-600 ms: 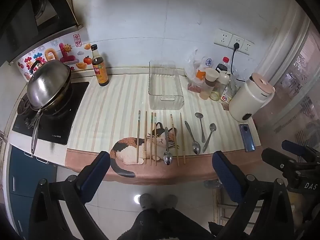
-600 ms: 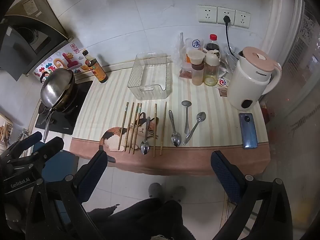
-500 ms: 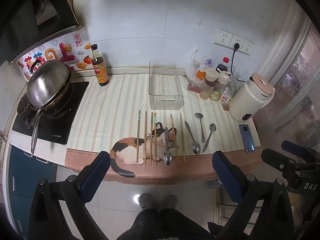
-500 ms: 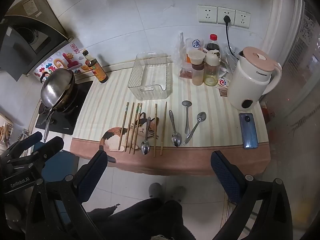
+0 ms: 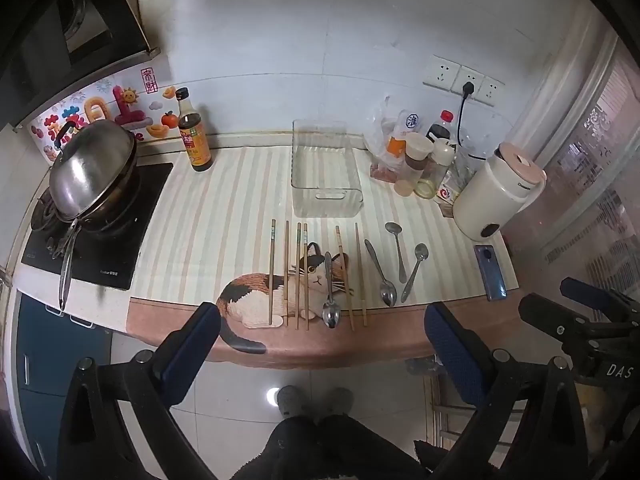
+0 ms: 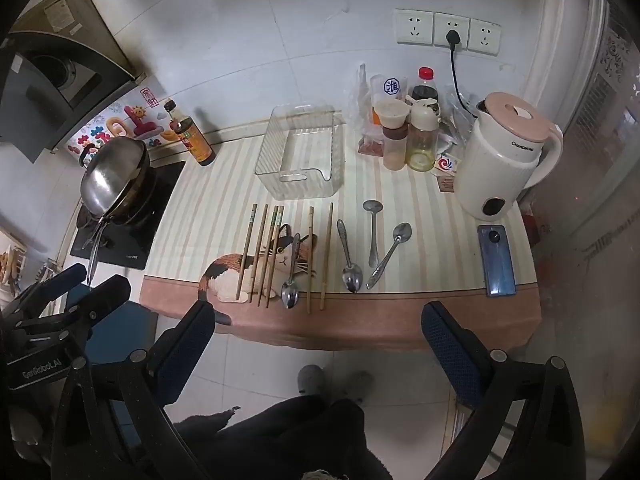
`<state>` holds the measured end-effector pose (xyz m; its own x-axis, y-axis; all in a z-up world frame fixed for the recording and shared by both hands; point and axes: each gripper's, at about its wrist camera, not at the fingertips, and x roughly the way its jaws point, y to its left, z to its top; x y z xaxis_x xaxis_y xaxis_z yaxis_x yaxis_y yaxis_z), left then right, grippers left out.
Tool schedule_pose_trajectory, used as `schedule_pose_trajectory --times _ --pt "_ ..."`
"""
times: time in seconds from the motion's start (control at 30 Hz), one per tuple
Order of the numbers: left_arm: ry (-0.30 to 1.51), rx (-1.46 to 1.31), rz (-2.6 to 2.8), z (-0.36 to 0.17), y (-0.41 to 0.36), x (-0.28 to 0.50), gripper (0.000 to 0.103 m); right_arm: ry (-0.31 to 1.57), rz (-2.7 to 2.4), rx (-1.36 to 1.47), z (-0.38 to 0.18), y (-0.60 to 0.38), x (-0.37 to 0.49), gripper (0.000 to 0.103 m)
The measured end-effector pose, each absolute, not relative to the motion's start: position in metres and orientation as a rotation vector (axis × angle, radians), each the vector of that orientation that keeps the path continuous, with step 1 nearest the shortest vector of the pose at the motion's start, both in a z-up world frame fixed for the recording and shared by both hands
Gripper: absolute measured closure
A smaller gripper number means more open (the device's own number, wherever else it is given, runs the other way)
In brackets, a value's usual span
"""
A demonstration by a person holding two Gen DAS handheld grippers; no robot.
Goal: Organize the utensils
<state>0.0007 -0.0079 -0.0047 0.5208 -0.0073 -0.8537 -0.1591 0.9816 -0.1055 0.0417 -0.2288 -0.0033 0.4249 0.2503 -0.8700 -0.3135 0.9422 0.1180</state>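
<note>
Both grippers hang back from the counter, out over the floor. The left gripper [image 5: 322, 344] has its blue pads spread wide, gripping nothing; the right gripper [image 6: 316, 338] is just as wide and just as empty.

On the striped mat [image 5: 224, 216], six chopsticks [image 5: 298, 276] lie in a row pointing at the wall, one spoon [image 5: 330, 292] among them on the printed cat, three more spoons [image 5: 396, 264] to their right. The clear bin [image 5: 325, 172] sits just behind them, nothing in it.

Around them: a lidded wok [image 5: 94, 172] on the black cooktop at left, a dark sauce bottle [image 5: 194, 136] against the wall, a cluster of condiment jars [image 6: 404, 128] right of the bin, a white kettle [image 6: 504, 160] and a blue phone [image 6: 496, 260] at the right end. Nothing lies between grippers and utensils.

The right view reads "CHANGHONG" on the kettle, roughly, and "GenRobot.AI" on the other gripper at its left edge. The left view shows "DAS" on the gripper at its right edge, and the person's shoes [image 5: 314, 398] below.
</note>
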Motion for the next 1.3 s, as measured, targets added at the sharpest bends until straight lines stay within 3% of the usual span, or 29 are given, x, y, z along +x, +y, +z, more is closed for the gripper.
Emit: schedule_pose_trajectory --times 1.3 --pt "1.027 -0.181 0.082 -0.0008 -0.0129 0.0003 0.000 1.074 0.352 -0.067 -0.0024 -0.2298 0.0377 0.000"
